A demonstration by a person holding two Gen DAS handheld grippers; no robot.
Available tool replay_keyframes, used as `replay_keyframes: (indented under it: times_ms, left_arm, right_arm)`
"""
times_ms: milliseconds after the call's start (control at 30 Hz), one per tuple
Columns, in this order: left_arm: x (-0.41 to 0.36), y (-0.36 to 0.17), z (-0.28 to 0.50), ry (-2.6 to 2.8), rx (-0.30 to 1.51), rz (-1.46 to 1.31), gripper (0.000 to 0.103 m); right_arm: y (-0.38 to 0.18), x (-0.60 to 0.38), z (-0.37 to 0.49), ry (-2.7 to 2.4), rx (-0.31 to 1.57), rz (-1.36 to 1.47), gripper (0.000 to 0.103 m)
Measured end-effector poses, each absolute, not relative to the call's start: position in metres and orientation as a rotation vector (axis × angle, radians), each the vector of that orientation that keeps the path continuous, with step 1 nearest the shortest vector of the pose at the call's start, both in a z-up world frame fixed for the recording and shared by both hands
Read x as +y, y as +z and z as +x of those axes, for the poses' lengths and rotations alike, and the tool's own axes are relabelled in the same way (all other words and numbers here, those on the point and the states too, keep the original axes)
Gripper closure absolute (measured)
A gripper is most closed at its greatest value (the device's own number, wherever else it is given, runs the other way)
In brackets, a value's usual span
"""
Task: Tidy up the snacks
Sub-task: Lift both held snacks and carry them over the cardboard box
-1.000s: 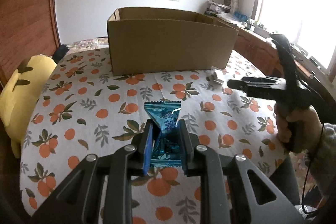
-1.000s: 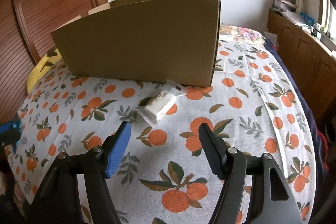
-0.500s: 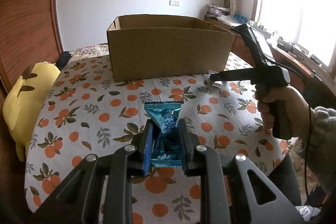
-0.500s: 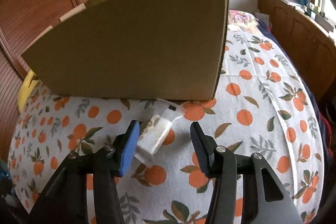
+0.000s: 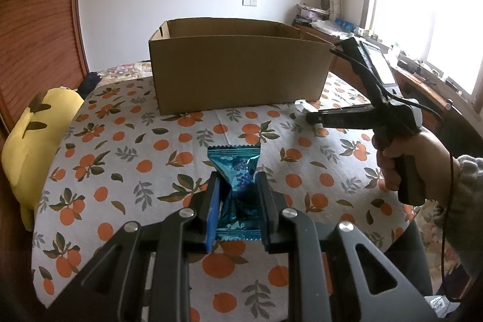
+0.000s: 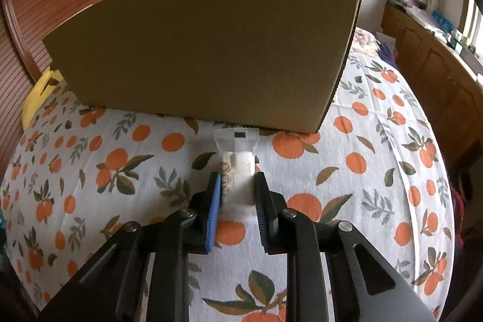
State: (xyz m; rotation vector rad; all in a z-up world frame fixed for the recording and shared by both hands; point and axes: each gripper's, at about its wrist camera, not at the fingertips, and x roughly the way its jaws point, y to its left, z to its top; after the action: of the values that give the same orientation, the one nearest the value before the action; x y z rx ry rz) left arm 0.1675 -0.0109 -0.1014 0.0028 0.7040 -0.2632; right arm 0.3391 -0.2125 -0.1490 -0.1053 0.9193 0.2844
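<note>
Yellow plush (image 5: 28, 141) lay at table's left edge. Left gripper (image 5: 238, 201) was clamped on blue snack packet (image 5: 234, 171), lifted above the orange-print tablecloth (image 5: 120, 147). Cardboard box (image 5: 238, 77) stood beyond, open-topped. Right gripper (image 6: 237, 201) had fingers closed against white snack packet (image 6: 237, 159), which lay on cloth just before the box wall.
</note>
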Motion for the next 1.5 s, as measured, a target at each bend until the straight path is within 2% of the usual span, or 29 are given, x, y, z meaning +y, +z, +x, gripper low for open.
replay_keyframes:
  times_ms: [233,833,1500]
  left_arm:
    - [-0.01,-0.094,0.174,-0.257,0.693,0.026,0.083]
    - [-0.016,-0.031,0.249,-0.265,0.596,0.1,0.083]
    - [-0.011,-0.011,0.34,-0.258,0.541,0.108,0.083]
  right_arm:
    - [-0.133,-0.219,0.322,0.326,0.888,-0.09,0.083]
    - [-0.021,-0.217,0.314,0.436,0.674,-0.143,0.083]
    - [-0.023,-0.192,0.388,0.473,0.616,-0.136,0.083]
